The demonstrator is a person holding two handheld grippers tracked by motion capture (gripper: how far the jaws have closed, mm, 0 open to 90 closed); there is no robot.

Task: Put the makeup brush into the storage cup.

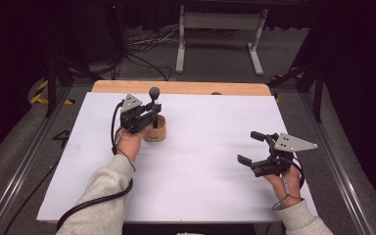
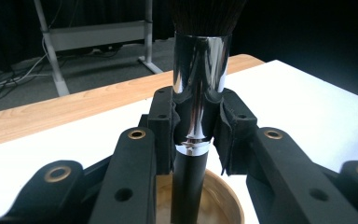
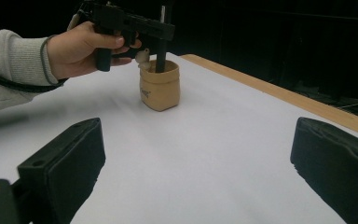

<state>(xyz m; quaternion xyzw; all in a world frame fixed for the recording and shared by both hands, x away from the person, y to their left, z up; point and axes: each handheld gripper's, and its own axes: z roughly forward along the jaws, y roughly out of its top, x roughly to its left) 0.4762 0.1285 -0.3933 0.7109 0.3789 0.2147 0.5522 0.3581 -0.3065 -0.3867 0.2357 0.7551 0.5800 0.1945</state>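
The high view looks forward and down over the whole white-covered wooden counter [image 1: 200, 161]. The left gripper view sits tight behind a chrome-collared black brush [image 2: 198, 102] above a round tan wooden cup [image 2: 223, 200]. The right gripper view, low and farther off, faces that same cup [image 3: 160, 86] across the counter.

I see a white-topped table [image 1: 200, 161] with a bare wooden strip along its far edge, and a tan cup [image 1: 156, 131] standing far left on the white.
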